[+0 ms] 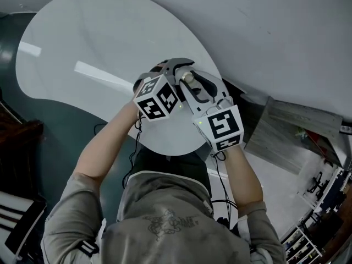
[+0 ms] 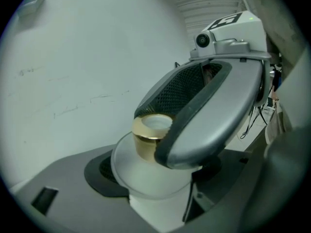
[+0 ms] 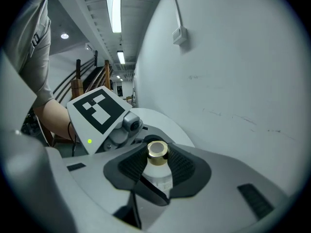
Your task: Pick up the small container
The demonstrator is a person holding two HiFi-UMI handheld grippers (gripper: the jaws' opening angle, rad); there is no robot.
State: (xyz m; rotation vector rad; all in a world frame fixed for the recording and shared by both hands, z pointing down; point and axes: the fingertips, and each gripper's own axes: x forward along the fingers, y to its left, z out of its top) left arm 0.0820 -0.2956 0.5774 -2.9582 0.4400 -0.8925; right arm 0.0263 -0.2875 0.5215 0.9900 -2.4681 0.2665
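The small container (image 2: 146, 171) is a frosted white jar with a gold cap (image 3: 157, 149), held in the air over the near edge of the round white table (image 1: 82, 48). My left gripper (image 2: 150, 183) is shut on the jar's frosted body. My right gripper (image 3: 158, 163) reaches across from the other side, and its black ribbed pads (image 3: 182, 165) close on the gold cap from both sides. In the head view the left gripper (image 1: 165, 73) and the right gripper (image 1: 190, 80) meet tip to tip, and the jar is mostly hidden between them.
A pale wall (image 1: 286, 32) runs just behind the table. Dark floor (image 1: 60, 131) lies to the left, with cables (image 1: 135, 147) hanging below the table edge. A grey panel (image 1: 280, 131) and racks (image 1: 319, 202) stand at the lower right.
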